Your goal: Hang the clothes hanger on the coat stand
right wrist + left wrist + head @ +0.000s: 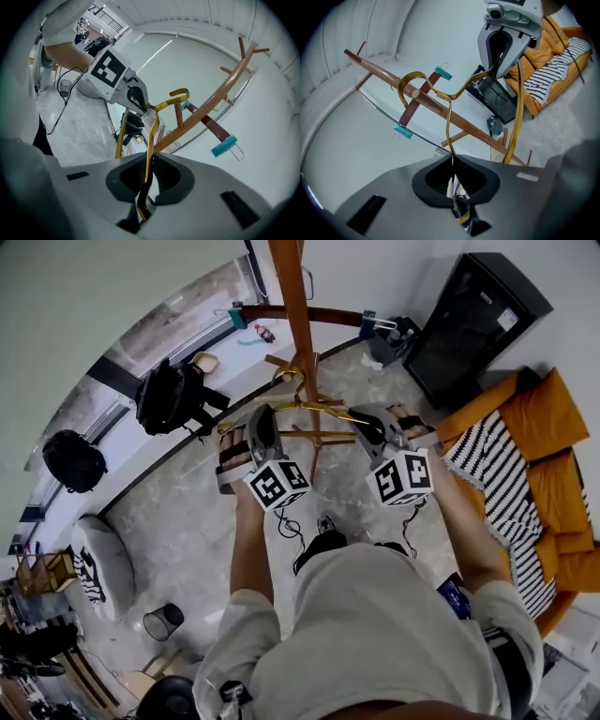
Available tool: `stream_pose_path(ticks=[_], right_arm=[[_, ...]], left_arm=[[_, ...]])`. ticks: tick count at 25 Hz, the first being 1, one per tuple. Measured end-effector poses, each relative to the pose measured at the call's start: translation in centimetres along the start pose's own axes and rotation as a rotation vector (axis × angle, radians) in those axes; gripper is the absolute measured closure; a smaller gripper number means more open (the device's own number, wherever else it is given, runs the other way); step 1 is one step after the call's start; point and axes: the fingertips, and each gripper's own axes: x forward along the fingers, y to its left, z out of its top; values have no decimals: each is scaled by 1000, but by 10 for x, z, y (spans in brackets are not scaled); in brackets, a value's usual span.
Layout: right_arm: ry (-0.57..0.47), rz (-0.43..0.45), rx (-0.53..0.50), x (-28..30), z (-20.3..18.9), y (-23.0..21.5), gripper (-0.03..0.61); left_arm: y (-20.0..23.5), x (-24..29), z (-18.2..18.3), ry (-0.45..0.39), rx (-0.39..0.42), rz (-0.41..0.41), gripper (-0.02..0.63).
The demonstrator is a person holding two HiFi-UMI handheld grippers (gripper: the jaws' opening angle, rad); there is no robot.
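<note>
- Coat stand [295, 315]: brown wooden pole w/ short pegs and a darker cross bar. It fills the mid-top of the head view and runs diagonally through both gripper views.
- Clothes hanger [302, 409]: thin gold wire, held up off the floor and right against the pole. It spans btwn the two grippers, one shoulder end in each.
- Left gripper [255, 418]: jaws almost together, clamped on the wire at the hanger's left end. In the left gripper view the wire rises straight out of the narrow slot [452, 161].
- Right gripper [366, 423]: same story. Jaws are pinched narrow on the other end, and the gold wire passes through the slot [149, 159].
- Hook [412, 74]: curls over a peg [413, 93] next to the pole in the left gripper view. The right gripper view also shows it up at peg level. Can't tell if it bears on the peg or sits just above it.
- Teal clips [443, 72]: on the cross bar ends, clear of the hanger, not part of the job.
- Progress, judged: late stage. Hanger is carried to the stand and the hook is at or over a peg.
- Left to do: settle the hook fully on the peg, open both jaws, back off.
- Risk: letting go before the hook is seated, so the hanger tips or drops.
</note>
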Motion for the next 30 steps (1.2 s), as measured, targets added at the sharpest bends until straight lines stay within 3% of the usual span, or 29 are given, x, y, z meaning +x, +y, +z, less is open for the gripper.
stream_pose_path(ticks=[12, 30], right_arm=[[54, -31, 42, 27, -13, 4, 560], [96, -62, 66, 47, -33, 1, 560]], left_arm=[[-4, 35, -8, -52, 33, -54, 589], [-13, 63, -8, -69, 59, -72, 589]])
